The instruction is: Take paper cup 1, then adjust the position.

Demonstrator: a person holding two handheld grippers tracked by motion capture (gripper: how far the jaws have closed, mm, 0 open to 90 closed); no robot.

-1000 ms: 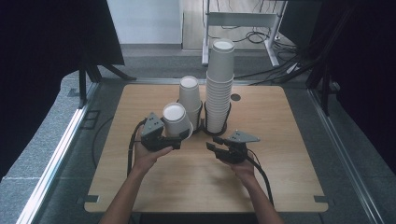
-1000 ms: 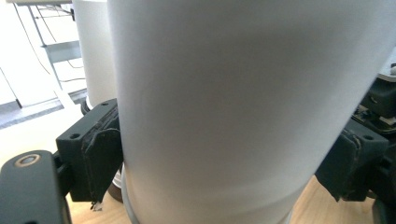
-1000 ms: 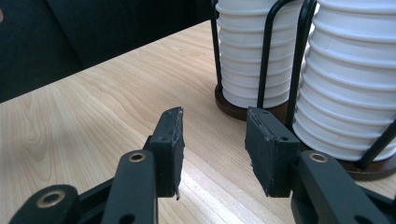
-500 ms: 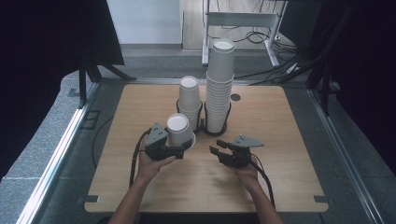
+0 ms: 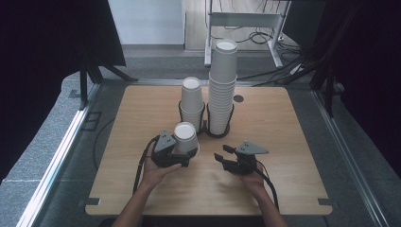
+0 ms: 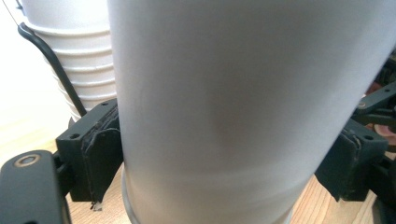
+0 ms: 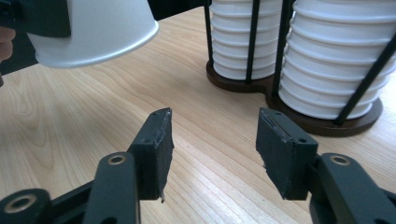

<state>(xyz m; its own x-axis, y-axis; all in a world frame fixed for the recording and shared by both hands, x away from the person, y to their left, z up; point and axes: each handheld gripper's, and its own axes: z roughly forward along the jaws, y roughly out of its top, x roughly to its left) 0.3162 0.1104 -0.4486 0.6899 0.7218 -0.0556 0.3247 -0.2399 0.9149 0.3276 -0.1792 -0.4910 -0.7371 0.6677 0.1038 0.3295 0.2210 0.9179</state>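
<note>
A white paper cup (image 5: 185,137), bottom up, is held at the front left of the wooden table (image 5: 293,142), with my left gripper (image 5: 183,155) shut on its wall. In the left gripper view the cup (image 6: 233,102) stands between both pads (image 6: 100,158), which press on it. Seen from the right gripper view, the cup (image 7: 93,28) hangs a little above the wood, rim tilted. My right gripper (image 5: 222,152) is to the right of the cup, apart from it; its jaws (image 7: 212,126) have just been opening and have nothing between them.
Behind the grippers a black wire holder with a round wooden base (image 7: 322,123) carries a short stack of cups (image 5: 192,101) and a tall stack (image 5: 222,85). A small round hole (image 5: 238,99) lies in the table beyond it. Dark curtains flank the table.
My left gripper has come down and nearer to the person with the cup in it. The right gripper's jaws stand wider apart; that hand has hardly moved.
</note>
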